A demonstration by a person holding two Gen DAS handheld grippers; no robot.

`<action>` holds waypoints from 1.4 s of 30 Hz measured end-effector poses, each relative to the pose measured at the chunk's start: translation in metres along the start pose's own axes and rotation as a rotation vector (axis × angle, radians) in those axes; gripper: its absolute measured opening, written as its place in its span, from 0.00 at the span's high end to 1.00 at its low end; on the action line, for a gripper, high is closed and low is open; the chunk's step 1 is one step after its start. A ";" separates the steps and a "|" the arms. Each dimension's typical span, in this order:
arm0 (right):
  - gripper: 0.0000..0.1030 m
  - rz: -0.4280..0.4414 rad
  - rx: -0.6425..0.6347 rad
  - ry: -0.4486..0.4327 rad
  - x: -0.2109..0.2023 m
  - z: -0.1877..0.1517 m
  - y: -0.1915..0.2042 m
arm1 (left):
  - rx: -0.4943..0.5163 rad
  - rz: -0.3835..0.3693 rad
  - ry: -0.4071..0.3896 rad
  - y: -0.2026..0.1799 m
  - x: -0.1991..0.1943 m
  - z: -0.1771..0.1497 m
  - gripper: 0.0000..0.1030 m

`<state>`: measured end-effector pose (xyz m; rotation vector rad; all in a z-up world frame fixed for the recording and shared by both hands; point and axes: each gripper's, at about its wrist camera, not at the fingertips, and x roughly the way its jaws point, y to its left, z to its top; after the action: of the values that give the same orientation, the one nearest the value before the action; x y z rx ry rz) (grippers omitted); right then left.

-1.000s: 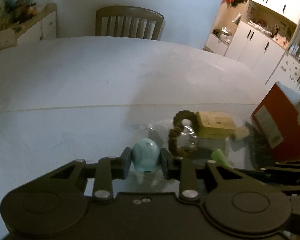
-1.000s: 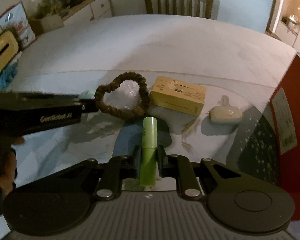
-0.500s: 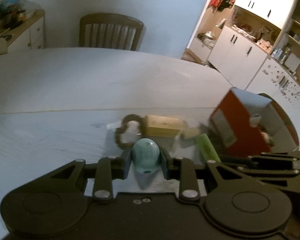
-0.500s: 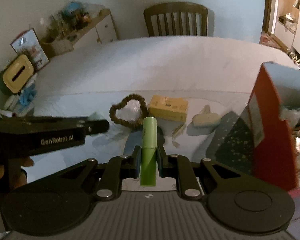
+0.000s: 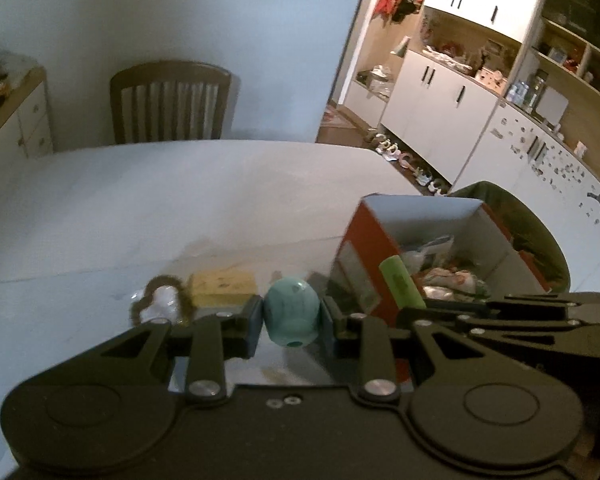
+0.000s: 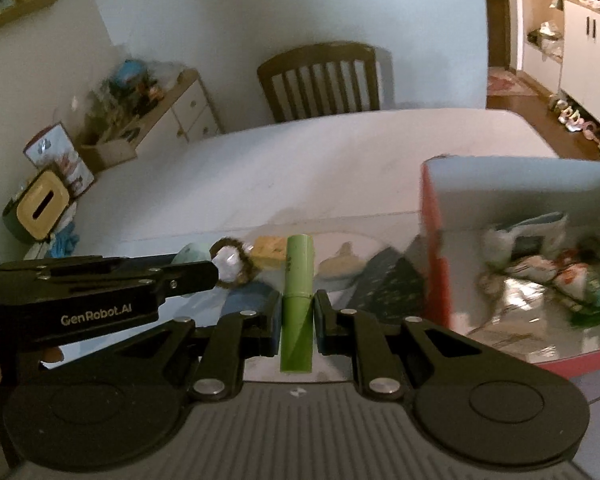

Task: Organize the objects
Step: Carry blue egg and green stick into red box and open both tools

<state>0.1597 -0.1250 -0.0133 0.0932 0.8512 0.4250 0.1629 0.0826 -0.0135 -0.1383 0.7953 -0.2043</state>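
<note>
My left gripper (image 5: pixel 293 322) is shut on a teal egg-shaped object (image 5: pixel 293 315), held above the table. My right gripper (image 6: pixel 297 316) is shut on a green tube (image 6: pixel 298 296), which also shows in the left wrist view (image 5: pixel 402 284) near the box. A red open box (image 5: pixel 380 256) with several packets inside stands to the right; in the right wrist view the box (image 6: pixel 436 248) is at the right. A brown hair scrunchie (image 5: pixel 162 300), a yellow wooden block (image 5: pixel 222 288) and a beige piece (image 6: pixel 342 266) lie on the table.
A white table (image 5: pixel 160 200) spreads ahead with a wooden chair (image 5: pixel 172 104) at its far side. A dark green chair back (image 5: pixel 540 240) is behind the box. White cabinets (image 5: pixel 440 100) line the right. A dark speckled cloth (image 6: pixel 388 284) lies beside the box.
Both grippers have risen and swung right toward the red box, which now shows its open inside. Each still holds its object.
</note>
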 end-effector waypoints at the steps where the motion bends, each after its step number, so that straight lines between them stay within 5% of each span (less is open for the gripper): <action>1: 0.85 -0.002 0.004 -0.005 -0.003 0.001 -0.006 | 0.008 -0.001 -0.002 -0.007 0.001 0.003 0.72; 27: 0.85 -0.171 0.074 -0.076 -0.051 0.014 -0.189 | 0.121 -0.057 0.051 -0.139 0.085 0.022 0.72; 42: 0.85 -0.199 0.062 0.011 -0.020 0.024 -0.259 | 0.189 -0.111 0.162 -0.197 0.148 0.020 0.72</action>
<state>0.2504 -0.3677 -0.0473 0.0621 0.8756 0.2125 0.2527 -0.1421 -0.0634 0.0134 0.9256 -0.3982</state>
